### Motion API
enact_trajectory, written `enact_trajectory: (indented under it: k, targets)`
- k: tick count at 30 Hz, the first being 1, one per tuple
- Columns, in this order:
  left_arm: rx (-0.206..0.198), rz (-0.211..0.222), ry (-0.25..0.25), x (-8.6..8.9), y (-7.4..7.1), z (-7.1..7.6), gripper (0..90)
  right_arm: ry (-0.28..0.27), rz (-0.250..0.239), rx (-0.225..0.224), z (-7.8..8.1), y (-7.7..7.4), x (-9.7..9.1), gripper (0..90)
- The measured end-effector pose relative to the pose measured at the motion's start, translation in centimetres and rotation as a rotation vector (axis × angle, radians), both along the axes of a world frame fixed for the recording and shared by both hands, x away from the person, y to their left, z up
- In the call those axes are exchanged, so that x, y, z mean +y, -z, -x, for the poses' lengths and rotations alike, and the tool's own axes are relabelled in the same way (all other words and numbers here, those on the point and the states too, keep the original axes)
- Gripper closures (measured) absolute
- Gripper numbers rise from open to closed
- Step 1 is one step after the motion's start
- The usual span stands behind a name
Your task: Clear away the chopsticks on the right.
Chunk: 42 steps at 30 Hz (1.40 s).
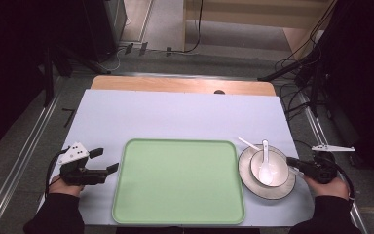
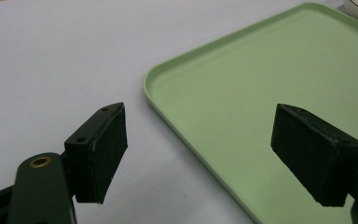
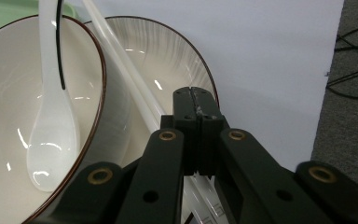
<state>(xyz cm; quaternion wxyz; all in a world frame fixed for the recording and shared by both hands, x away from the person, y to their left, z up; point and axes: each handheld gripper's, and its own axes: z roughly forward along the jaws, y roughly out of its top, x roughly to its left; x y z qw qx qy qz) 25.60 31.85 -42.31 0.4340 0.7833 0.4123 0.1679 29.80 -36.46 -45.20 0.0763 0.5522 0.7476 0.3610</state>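
Observation:
A light green tray (image 1: 175, 180) lies empty at the table's front middle. To its right a white plate (image 1: 272, 194) with a dark rim carries a white bowl (image 1: 278, 165); a white spoon (image 1: 265, 168) rests in the bowl and white chopsticks (image 1: 248, 143) lie across the plate. My left gripper (image 1: 106, 160) is open just left of the tray, one jaw over the tray's edge (image 2: 261, 70). My right gripper (image 1: 289, 161) is shut, nothing visible between its jaws. Its tip (image 3: 196, 93) hovers over the plate (image 3: 168, 60), beside the bowl (image 3: 9, 93), spoon (image 3: 51, 135) and chopsticks (image 3: 130, 74).
A pale sheet (image 1: 175, 114) covers the table, with bare wood (image 1: 175, 85) along the far edge. Cables and dark stands crowd the floor to the right (image 1: 316, 87) and back left. The table's right edge lies close beside my right hand (image 1: 328, 185).

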Motion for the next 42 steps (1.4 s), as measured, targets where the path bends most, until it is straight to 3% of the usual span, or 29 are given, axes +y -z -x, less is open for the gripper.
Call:
enact_trajectory:
  k: [35, 42]
  targets:
    - [-0.002, -0.003, 0.02, -0.4, 0.0, -0.6, 18.5, -0.031, 0.002, 0.031, 2.2, -0.1, -0.1, 90.0]
    - [-0.001, -0.002, 0.019, -0.3, 0.0, -0.6, 18.5, -0.001, -0.02, -0.016, 2.6, -0.9, -0.8, 81.7]
